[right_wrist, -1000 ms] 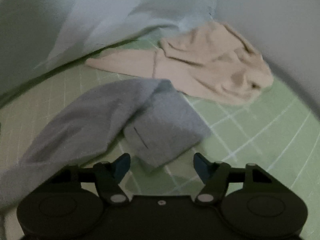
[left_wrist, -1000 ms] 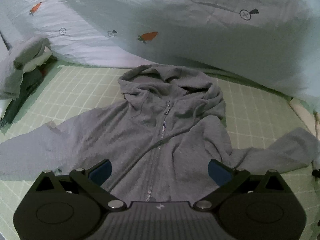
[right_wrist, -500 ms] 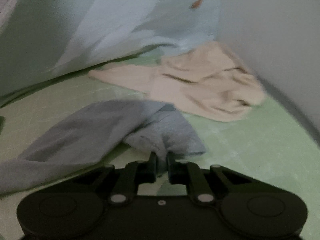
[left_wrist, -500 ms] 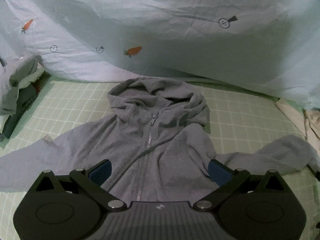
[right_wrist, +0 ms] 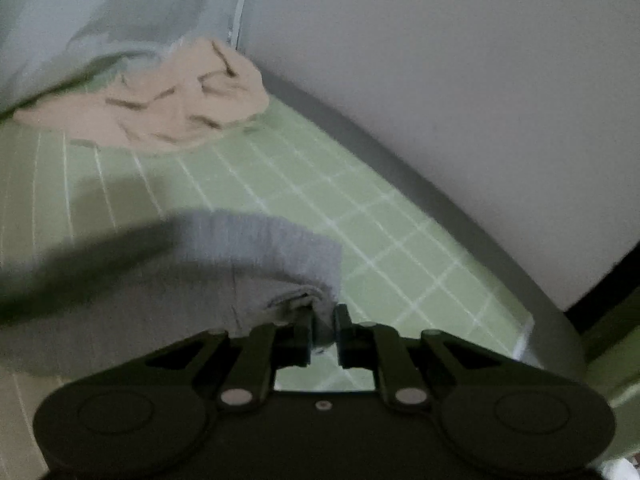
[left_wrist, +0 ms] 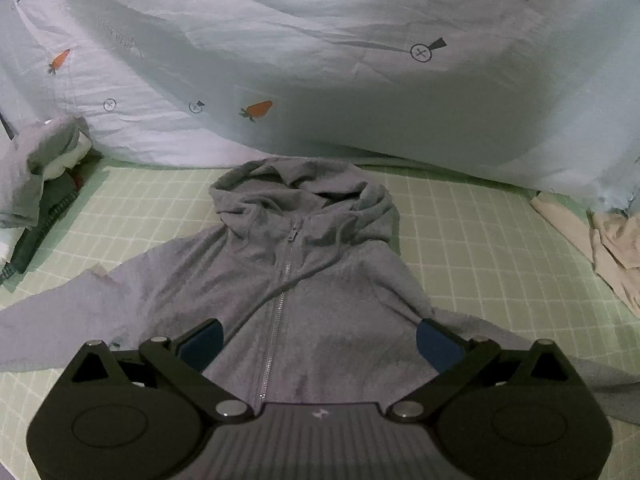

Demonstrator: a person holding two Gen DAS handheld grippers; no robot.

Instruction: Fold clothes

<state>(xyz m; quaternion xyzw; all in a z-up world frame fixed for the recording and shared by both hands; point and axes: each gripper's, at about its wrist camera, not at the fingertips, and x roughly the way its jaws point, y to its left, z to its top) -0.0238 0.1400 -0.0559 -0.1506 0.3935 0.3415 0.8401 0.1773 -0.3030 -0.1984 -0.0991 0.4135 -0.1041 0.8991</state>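
Left gripper (left_wrist: 318, 340), nearest the lens: jaws spread wide and released, blue pads (left_wrist: 200, 343) to either side of the zip, over the lower front of the grey hoodie (left_wrist: 304, 280). The hoodie lies face up on the green checked bed sheet (left_wrist: 480, 240), zipped, sleeves spread to both sides, hood (left_wrist: 300, 184) toward the far edge.

Right gripper (right_wrist: 323, 324): jaws clenched on the cuff end of the hoodie's sleeve (right_wrist: 224, 256), which is raised off the sheet and trails blurred to the left.

Farther off: a beige garment (right_wrist: 168, 100) crumpled near the sheet's far corner by the wall (right_wrist: 440, 80); a pile of folded clothes (left_wrist: 36, 184) at the left edge; a pale blue carrot-print quilt (left_wrist: 320, 60) bunched along the far edge.
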